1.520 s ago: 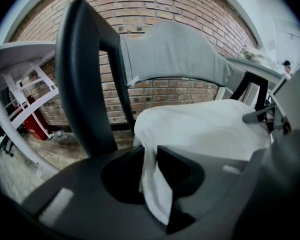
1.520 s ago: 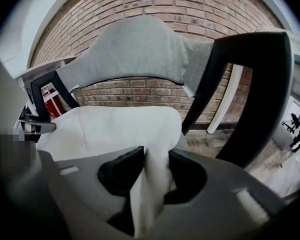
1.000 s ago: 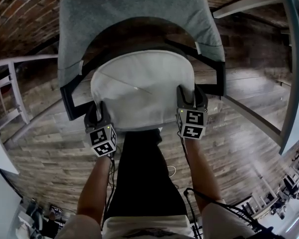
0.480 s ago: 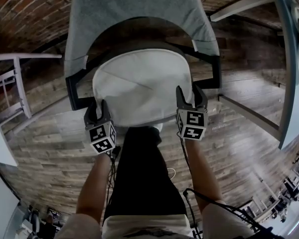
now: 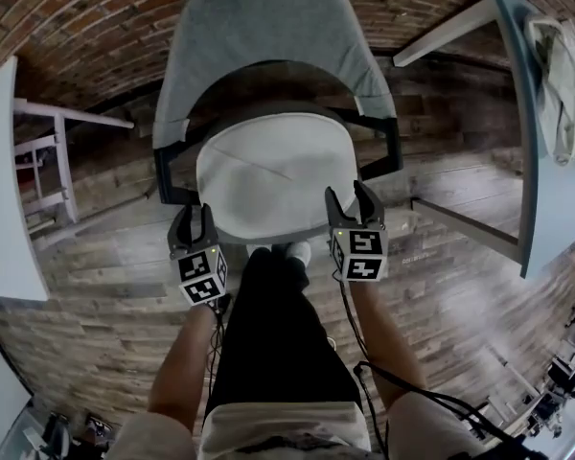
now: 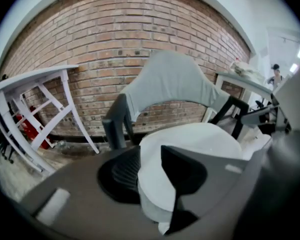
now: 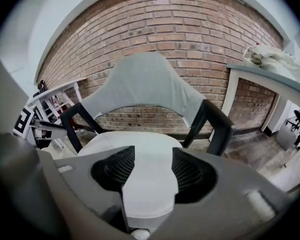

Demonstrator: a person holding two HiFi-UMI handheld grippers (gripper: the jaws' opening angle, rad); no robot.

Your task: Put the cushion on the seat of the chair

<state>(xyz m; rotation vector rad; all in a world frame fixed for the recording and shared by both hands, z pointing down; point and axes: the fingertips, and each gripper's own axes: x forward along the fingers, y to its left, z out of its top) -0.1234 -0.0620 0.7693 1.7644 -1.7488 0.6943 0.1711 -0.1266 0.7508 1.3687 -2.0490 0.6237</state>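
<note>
A white round cushion (image 5: 273,175) lies flat on the seat of a chair (image 5: 268,46) with a grey padded back and black arms. My left gripper (image 5: 194,223) hovers off the cushion's front left corner. Its jaws have just been opening and hold nothing. Off the front right corner my right gripper (image 5: 356,199) is open and empty too. In the left gripper view the cushion (image 6: 200,139) shows beyond the spread left gripper (image 6: 150,169). The right gripper view shows the cushion (image 7: 140,144) past the wide right gripper (image 7: 151,171).
The chair stands against a brick wall (image 5: 77,17) on a wooden floor. A white table (image 5: 10,180) and a white trestle (image 6: 35,109) are at the left. At the right a pale blue table (image 5: 546,199) bears a bundled cloth (image 5: 561,75). The person's legs (image 5: 273,333) are just before the seat.
Both grippers have let go of the cushion's front corners and drawn up and back from it. The left jaws stand wider. The cushion stays on the seat.
</note>
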